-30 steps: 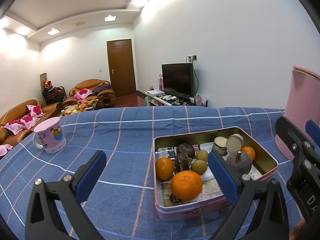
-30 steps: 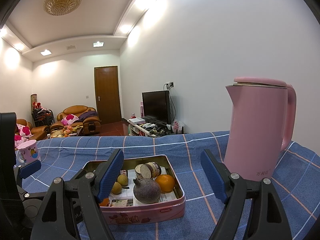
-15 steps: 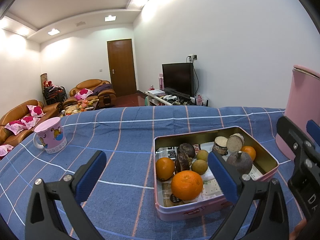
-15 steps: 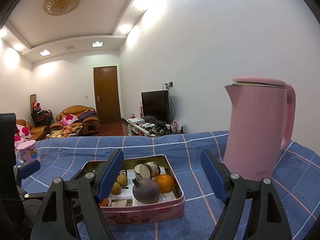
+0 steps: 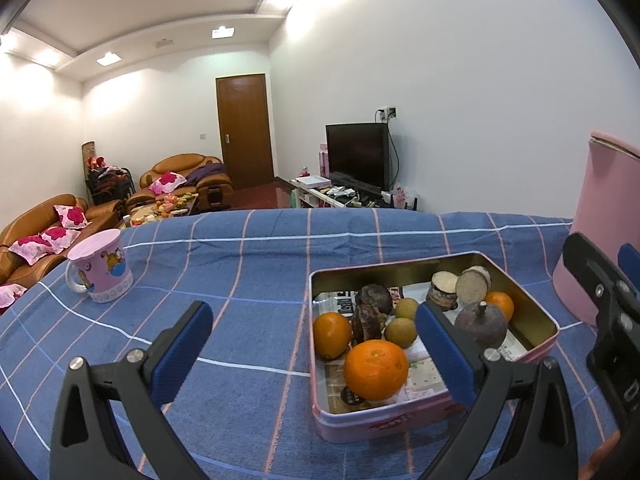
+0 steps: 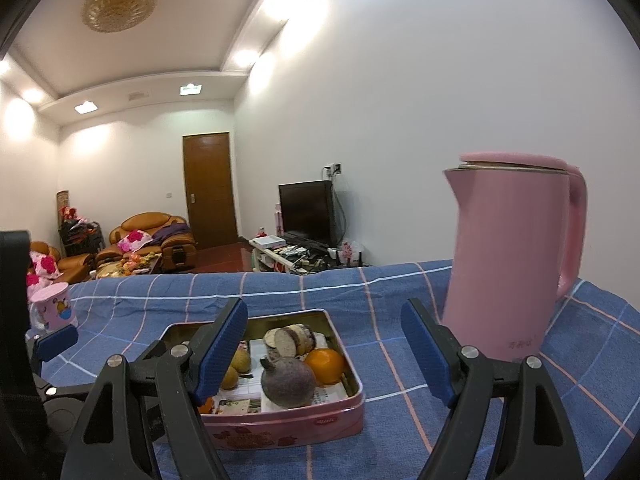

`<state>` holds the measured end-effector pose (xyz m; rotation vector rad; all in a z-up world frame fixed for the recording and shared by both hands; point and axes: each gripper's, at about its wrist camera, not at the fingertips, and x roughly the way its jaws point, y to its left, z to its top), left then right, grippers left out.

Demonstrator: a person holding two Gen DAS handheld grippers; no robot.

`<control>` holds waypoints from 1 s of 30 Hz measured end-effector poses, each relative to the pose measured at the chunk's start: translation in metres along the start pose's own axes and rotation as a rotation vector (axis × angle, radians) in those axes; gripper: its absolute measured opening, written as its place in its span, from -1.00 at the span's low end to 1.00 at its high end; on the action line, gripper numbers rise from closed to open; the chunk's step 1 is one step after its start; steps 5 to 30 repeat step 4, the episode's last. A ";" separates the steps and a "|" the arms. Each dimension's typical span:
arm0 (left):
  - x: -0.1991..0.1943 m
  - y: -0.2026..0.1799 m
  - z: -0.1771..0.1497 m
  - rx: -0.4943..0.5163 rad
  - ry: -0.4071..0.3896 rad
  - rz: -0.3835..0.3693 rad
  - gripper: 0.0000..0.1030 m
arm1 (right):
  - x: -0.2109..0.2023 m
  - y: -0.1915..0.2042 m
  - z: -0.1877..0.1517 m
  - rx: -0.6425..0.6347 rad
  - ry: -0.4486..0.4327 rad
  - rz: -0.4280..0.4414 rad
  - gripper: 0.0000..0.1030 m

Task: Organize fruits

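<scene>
A pink tin stands on the blue checked cloth and holds mixed fruit. In it lie a large orange, a second orange, a third orange, two small brown-green fruits, a dark purple round fruit, dark wrinkled fruits and cut root pieces. My left gripper is open, hovering before the tin's near left corner. My right gripper is open with nothing between its fingers, above the tin's right side.
A tall pink kettle stands right of the tin. A pink cartoon mug sits at the far left of the cloth. Beyond the table's far edge are sofas, a door and a television.
</scene>
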<state>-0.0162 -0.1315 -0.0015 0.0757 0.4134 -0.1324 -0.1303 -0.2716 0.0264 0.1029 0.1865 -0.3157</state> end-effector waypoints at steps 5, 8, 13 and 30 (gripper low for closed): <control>-0.001 -0.002 0.000 0.005 -0.001 0.001 1.00 | 0.001 -0.024 0.000 0.082 0.005 -0.166 0.56; -0.001 -0.002 0.000 0.005 -0.001 0.001 1.00 | 0.001 -0.024 0.000 0.082 0.005 -0.166 0.56; -0.001 -0.002 0.000 0.005 -0.001 0.001 1.00 | 0.001 -0.024 0.000 0.082 0.005 -0.166 0.56; -0.001 -0.002 0.000 0.005 -0.001 0.001 1.00 | 0.001 -0.024 0.000 0.082 0.005 -0.166 0.56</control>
